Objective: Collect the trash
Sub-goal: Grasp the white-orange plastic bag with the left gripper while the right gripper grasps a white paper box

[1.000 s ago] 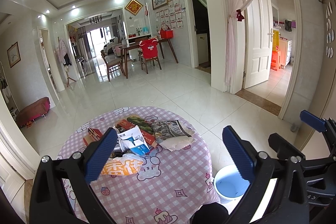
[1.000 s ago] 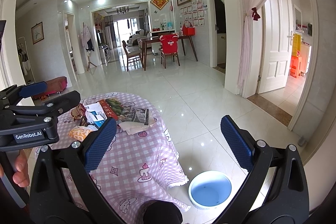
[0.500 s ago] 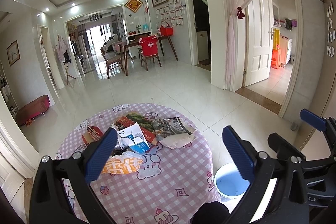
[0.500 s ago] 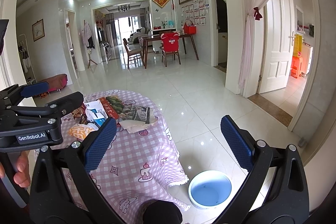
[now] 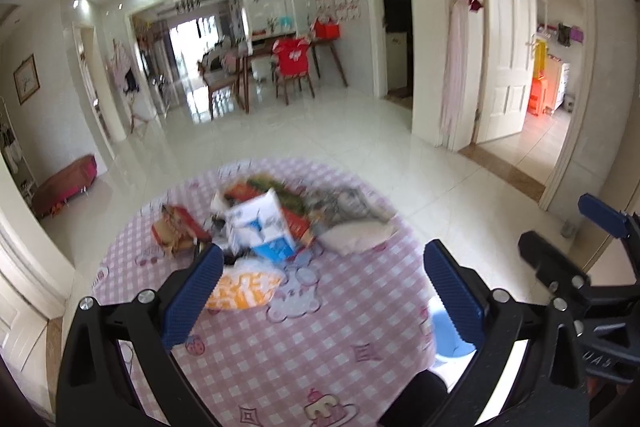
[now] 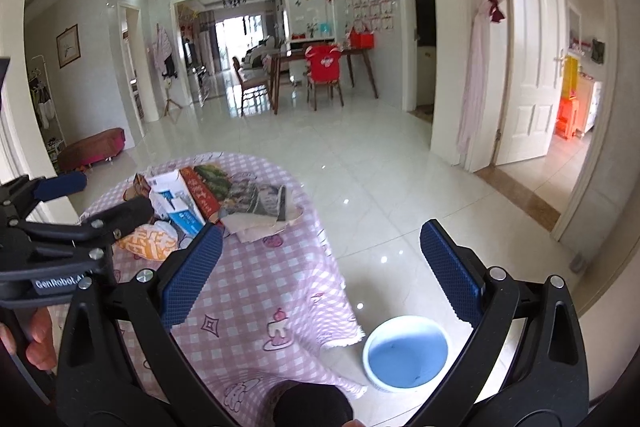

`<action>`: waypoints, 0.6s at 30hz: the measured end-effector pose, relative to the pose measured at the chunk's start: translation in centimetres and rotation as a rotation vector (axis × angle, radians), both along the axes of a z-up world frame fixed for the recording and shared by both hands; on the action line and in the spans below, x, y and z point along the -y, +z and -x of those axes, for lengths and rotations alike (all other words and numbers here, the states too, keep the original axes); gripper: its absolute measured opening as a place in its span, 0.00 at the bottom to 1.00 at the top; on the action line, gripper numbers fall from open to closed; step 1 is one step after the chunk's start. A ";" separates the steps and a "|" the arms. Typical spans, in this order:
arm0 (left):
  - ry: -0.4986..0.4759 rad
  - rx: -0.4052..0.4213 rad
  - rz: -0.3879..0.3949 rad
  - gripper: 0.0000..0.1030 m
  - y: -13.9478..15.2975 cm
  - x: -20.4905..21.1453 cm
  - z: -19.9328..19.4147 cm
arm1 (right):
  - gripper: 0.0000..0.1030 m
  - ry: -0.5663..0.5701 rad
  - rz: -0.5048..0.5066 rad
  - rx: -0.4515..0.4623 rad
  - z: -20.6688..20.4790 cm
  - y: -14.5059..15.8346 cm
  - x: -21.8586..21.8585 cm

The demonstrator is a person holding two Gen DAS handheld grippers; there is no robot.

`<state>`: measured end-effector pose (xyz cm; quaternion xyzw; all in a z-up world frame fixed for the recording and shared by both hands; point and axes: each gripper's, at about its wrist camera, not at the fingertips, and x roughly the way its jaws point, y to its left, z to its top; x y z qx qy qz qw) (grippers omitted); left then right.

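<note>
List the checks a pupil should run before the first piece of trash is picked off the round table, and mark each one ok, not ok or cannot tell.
1. Left tool open and holding nothing: ok.
2. Right tool open and holding nothing: ok.
3. Trash pile in view on the checked tablecloth: ok.
4. Blue bin on the floor beside the table, nothing visible inside: ok.
5. Orange wrapper nearest the left tool, nothing lying on top: ok.
6. Left view sharp enough to aim: not ok, blurred.
</note>
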<state>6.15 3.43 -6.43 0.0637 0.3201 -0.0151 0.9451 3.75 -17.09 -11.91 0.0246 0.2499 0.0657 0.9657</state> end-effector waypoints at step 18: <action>-0.053 -0.131 -0.232 0.96 -12.3 -8.8 -6.6 | 0.94 0.161 0.050 -0.176 -8.5 -7.0 -9.0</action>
